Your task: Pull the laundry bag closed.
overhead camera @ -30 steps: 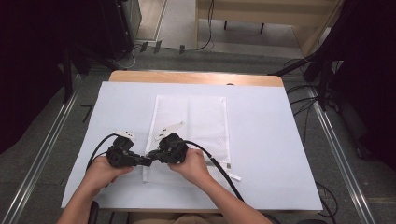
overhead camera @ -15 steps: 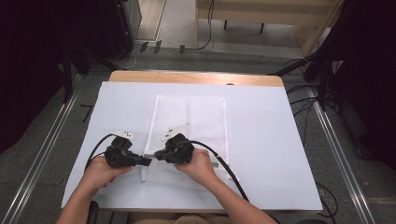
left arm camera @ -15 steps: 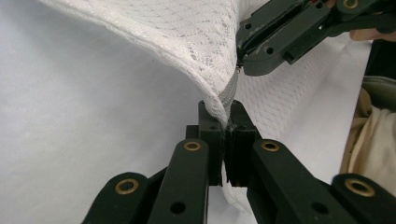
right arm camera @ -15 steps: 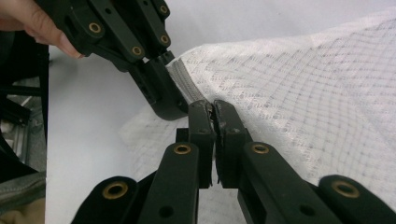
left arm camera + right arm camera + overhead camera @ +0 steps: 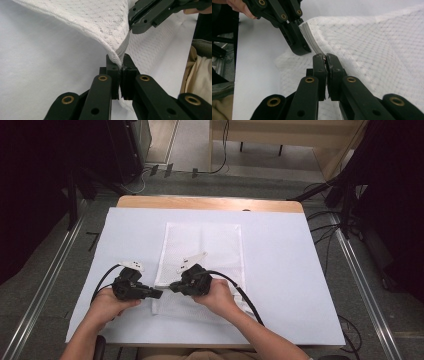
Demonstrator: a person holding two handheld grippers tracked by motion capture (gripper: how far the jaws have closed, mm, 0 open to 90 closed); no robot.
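Both tools clamp the flat mesh bag's (image 5: 205, 251) near edge: left tool (image 5: 121, 68), right tool (image 5: 325, 58).

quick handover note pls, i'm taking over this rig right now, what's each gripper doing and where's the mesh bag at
Left gripper: fingers shut on the zipper edge of the white mesh bag, at its near left corner, lifting that corner off the white table cover.
Right gripper: fingers closed at the same zipper edge, just beside the left gripper; they seem to pinch something small, perhaps the zipper pull, though I cannot be sure.
Bag: flat in the middle of the table, long side pointing away, near edge raised between the grippers.
Done: both grips set on the zipper edge.
Left: probably run the zipper along; how far it is open cannot be told.
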